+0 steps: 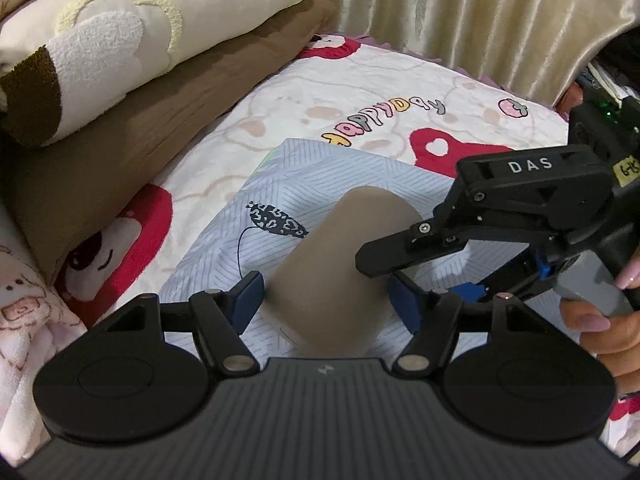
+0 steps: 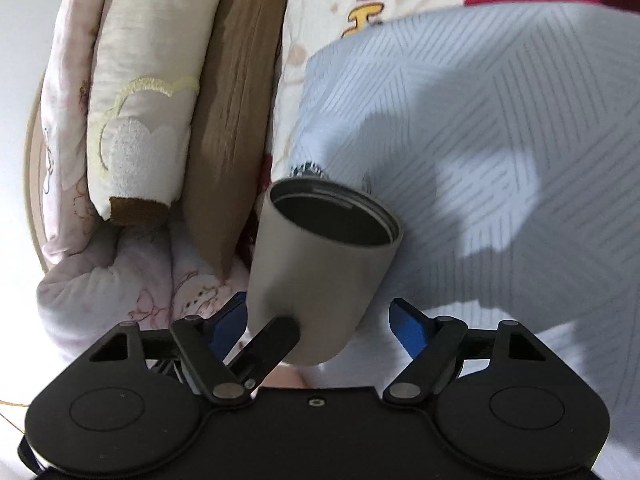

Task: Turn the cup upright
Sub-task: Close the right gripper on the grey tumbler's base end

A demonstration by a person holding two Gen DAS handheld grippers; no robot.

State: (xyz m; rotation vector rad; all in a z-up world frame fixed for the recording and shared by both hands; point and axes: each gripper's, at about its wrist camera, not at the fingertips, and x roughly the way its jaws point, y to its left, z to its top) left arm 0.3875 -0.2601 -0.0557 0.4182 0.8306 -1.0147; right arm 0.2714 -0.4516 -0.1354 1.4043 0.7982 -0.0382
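Note:
A taupe metal cup (image 1: 336,276) is held tilted above a pale blue striped cloth (image 1: 304,176). My left gripper (image 1: 326,300) has its blue pads on both sides of the cup's body and is shut on it. My right gripper (image 1: 376,276) reaches in from the right, with one black finger (image 1: 384,254) over the cup's side. In the right wrist view the cup (image 2: 320,264) shows its dark open mouth facing away. My right gripper (image 2: 320,320) has jaws spread wider than the cup, and the left gripper's black finger (image 2: 272,344) crosses the cup's base.
Folded cream and brown bedding (image 1: 120,80) is stacked at the left on a patterned bedspread (image 1: 400,92). A beige curtain (image 1: 460,4) hangs behind. The cloth (image 2: 500,160) spreads to the right under the cup.

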